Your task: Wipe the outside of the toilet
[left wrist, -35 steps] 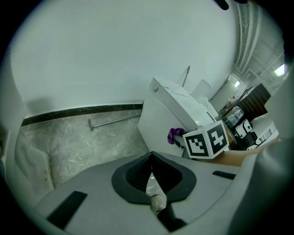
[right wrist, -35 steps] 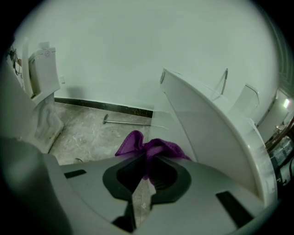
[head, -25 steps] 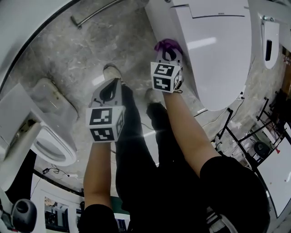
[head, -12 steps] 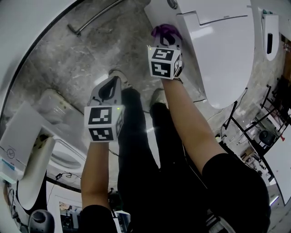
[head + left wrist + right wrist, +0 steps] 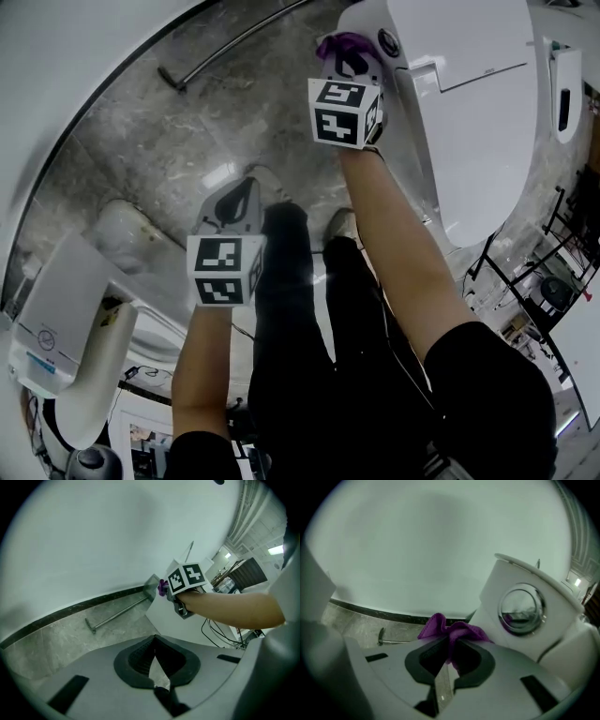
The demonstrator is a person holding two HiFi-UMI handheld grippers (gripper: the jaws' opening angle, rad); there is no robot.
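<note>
Grey marbled floor (image 5: 187,141) below. Glossy white toilet (image 5: 473,141) at right, tank uppermost. Left claw (image 5: 154,639) closed on nothing, held over the floor, well apart from toilet. Right claw (image 5: 451,644) clamped on crumpled purple cloth (image 5: 450,629) at tank's edge, near round chrome flush button (image 5: 521,605).

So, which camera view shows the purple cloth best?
The right gripper view. There the purple cloth sits centred and close, pinched between the jaws of the right tool. The head view shows only a small bunch above the marker cube; the left gripper view shows a tiny far purple speck.
</note>
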